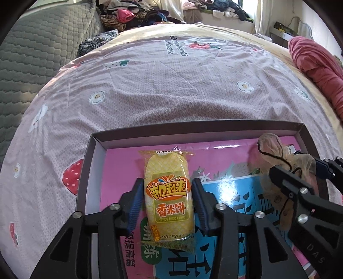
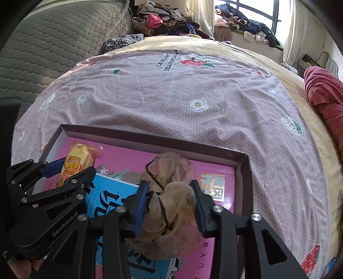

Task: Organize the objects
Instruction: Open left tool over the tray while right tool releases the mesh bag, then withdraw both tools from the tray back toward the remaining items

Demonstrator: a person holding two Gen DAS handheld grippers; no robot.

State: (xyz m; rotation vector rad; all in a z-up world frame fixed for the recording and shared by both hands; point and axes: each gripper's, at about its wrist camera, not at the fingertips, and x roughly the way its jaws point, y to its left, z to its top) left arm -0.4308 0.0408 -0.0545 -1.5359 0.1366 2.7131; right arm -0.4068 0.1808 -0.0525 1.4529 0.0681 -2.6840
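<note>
A yellow rice-cake snack packet (image 1: 167,206) lies on a pink and blue book (image 1: 227,165) inside a shallow dark box (image 1: 193,128) on the bed. My left gripper (image 1: 167,182) straddles the packet, blue pads just off its sides, open. To its right, a beige mesh pouch with a black drawstring (image 2: 171,169) rests on the same book. My right gripper (image 2: 170,184) brackets the pouch, pads beside it without squeezing, open. The right wrist view also shows the left gripper (image 2: 78,166) around the packet (image 2: 75,158). The left wrist view catches the right gripper (image 1: 298,169) at the pouch (image 1: 270,148).
The box sits near the front of a pink strawberry-print bedspread (image 1: 160,90). A red blanket (image 1: 317,70) is bunched at the right edge. A grey quilted cushion (image 1: 36,49) stands on the left, and a pile of clothes (image 1: 137,12) lies behind the bed.
</note>
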